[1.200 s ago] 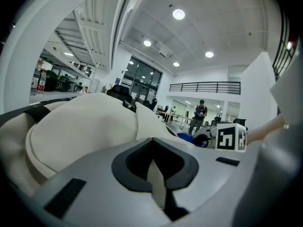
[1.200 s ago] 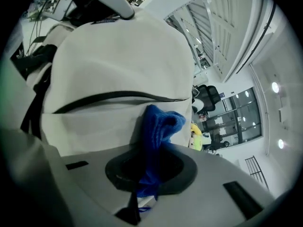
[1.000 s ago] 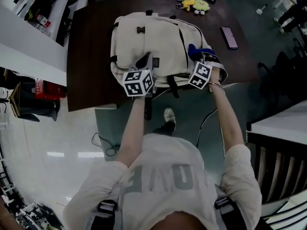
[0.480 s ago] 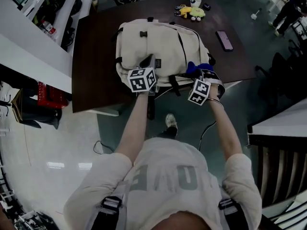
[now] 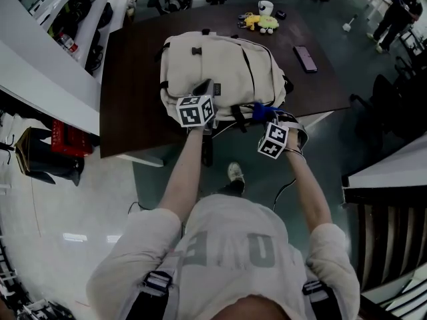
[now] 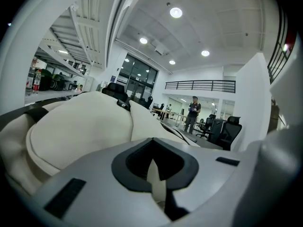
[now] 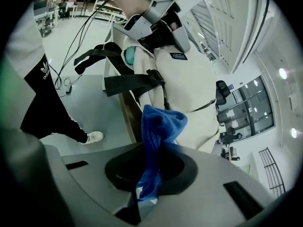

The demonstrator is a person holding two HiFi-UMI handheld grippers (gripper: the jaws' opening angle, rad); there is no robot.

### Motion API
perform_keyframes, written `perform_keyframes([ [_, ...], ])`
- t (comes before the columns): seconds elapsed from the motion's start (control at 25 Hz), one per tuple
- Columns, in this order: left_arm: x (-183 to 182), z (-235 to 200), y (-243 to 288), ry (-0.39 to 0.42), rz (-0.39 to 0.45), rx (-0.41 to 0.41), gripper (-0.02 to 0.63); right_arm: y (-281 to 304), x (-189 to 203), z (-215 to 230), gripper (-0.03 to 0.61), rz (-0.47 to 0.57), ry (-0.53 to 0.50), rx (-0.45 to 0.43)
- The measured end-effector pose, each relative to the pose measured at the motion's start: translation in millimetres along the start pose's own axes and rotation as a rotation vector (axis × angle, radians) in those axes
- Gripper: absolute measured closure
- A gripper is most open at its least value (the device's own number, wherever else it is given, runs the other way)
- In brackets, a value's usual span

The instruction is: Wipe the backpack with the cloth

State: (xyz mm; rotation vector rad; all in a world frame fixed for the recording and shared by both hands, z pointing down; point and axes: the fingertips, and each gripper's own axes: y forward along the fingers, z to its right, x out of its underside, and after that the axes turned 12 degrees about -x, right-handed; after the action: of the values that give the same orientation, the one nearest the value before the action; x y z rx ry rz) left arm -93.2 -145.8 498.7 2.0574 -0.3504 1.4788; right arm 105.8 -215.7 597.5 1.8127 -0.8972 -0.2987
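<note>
Cream backpack (image 5: 220,65) lies flat on the dark tabletop (image 5: 133,79), straps hanging over the near edge. Left tongs (image 6: 155,174) are clenched on a thin fold of cream backpack fabric at the near edge of the bag. Right tongs (image 7: 147,188) are clamped on the blue cloth (image 7: 158,126), which sticks up bunched from them. Cloth sits at the backpack's near right corner, by the straps (contact with the bag unclear). A phone (image 5: 305,59) lies to the right of the bag.

The backpack (image 5: 220,65) is cream with black straps (image 7: 132,82). The cloth (image 7: 158,126) is bright blue, the table (image 5: 133,79) dark brown.
</note>
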Motion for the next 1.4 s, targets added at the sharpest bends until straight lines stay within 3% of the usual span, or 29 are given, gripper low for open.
perform_keyframes([
  [0.16, 0, 1, 0, 0.020, 0.001, -0.017, 0.611, -25, 3, 42, 0.537, 0.022, 0.008, 0.083],
  [0.4, -1, 7, -2, 0.055, 0.024, -0.050, 0.611, -67, 9, 159, 0.537, 0.068, 0.028, 0.268],
  [0.52, -3, 2, -3, 0.020, 0.033, -0.060, 0.611, -60, 11, 209, 0.536, 0.055, -0.003, 0.299],
  [0.72, -2, 4, 0, 0.062, 0.037, -0.099, 0.611, -11, 9, 271, 0.537, 0.044, 0.013, 0.292],
  [0.84, -1, 5, 1, 0.053, 0.035, -0.087, 0.611, 33, 10, 274, 0.537, 0.006, -0.022, 0.232],
  [0.96, -2, 3, 3, 0.047, 0.032, -0.086, 0.611, 68, 15, 249, 0.537, -0.029, -0.071, 0.155],
  [1.16, -2, 0, 6, 0.032, 0.027, -0.076, 0.611, 79, 24, 217, 0.537, -0.047, -0.109, 0.185],
  [1.4, -1, 0, 6, 0.021, 0.024, -0.072, 0.611, 72, 29, 186, 0.537, -0.058, -0.114, 0.152],
])
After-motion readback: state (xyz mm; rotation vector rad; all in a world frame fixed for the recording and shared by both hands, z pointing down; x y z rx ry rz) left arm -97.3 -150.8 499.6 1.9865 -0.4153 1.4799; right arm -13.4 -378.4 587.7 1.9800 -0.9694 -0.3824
